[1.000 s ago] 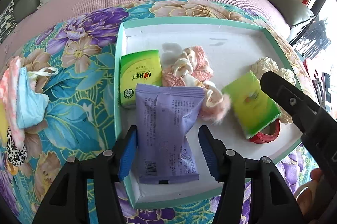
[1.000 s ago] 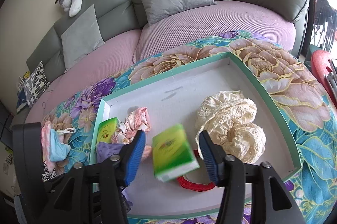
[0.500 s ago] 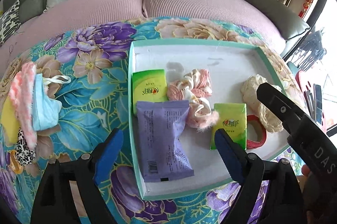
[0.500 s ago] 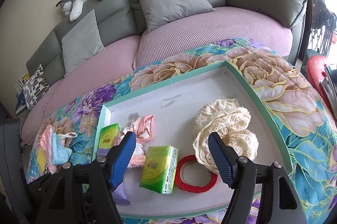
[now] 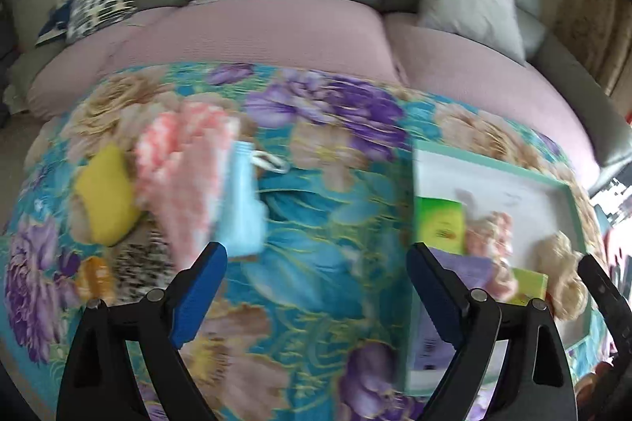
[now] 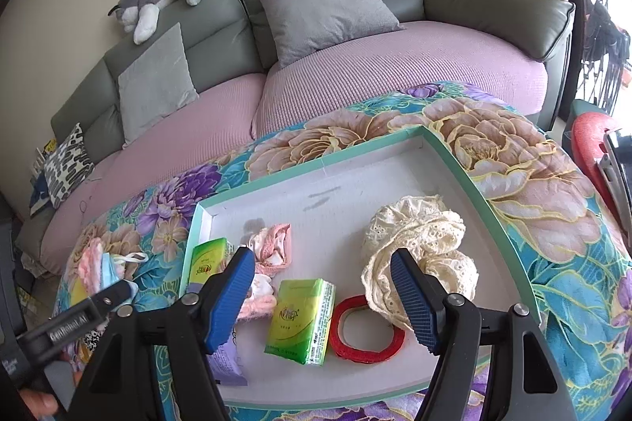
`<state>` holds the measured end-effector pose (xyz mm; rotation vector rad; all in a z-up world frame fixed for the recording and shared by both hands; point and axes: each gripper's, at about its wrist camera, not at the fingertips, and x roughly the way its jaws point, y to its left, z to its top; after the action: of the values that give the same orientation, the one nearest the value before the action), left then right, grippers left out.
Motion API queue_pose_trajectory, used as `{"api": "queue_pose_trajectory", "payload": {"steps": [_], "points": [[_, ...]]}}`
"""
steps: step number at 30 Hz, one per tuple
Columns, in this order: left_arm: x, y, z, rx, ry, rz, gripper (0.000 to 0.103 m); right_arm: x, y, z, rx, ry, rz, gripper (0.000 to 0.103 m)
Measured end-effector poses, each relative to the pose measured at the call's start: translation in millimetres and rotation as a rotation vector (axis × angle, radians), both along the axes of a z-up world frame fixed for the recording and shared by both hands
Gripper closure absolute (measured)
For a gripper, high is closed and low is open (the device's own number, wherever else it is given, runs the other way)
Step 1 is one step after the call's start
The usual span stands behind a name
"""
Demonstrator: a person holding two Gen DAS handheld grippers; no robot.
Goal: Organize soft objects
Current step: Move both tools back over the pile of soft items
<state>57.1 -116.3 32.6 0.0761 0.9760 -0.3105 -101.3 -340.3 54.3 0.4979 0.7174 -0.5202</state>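
While a grey sofa fills the background, the floral cloth carries a teal-rimmed tray. Tray holds cream lace bundle, purple packet, two green tissue packs, pink fabric, red ring. Left gripper jaws wide apart, just been opening, empty, beside the pink-and-blue pile. Right gripper jaws apart, just been opening, empty, over the tray

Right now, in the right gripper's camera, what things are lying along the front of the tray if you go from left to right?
Purple packet → green tissue pack → red ring → cream lace cloth, which overlaps the ring's right edge.
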Motion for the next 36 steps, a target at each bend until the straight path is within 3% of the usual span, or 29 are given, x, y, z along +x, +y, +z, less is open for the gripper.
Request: {"api": "queue_pose_trajectory", "payload": {"steps": [6,9,36], "points": [[17.3,42.4,2.2,-0.024,0.006,0.126,0.010,7.8,6.2,-5.6,-0.015,0.035,0.016,0.014],[20.3,57.1,3.0,-0.031,0.011,0.169,0.010,13.0,10.9,-8.4,-0.024,0.053,0.032,0.000],[31.5,119.9,5.3,-0.013,0.021,0.350,0.010,72.6,118.9,-22.4,-0.080,0.105,0.325,0.000]]}}
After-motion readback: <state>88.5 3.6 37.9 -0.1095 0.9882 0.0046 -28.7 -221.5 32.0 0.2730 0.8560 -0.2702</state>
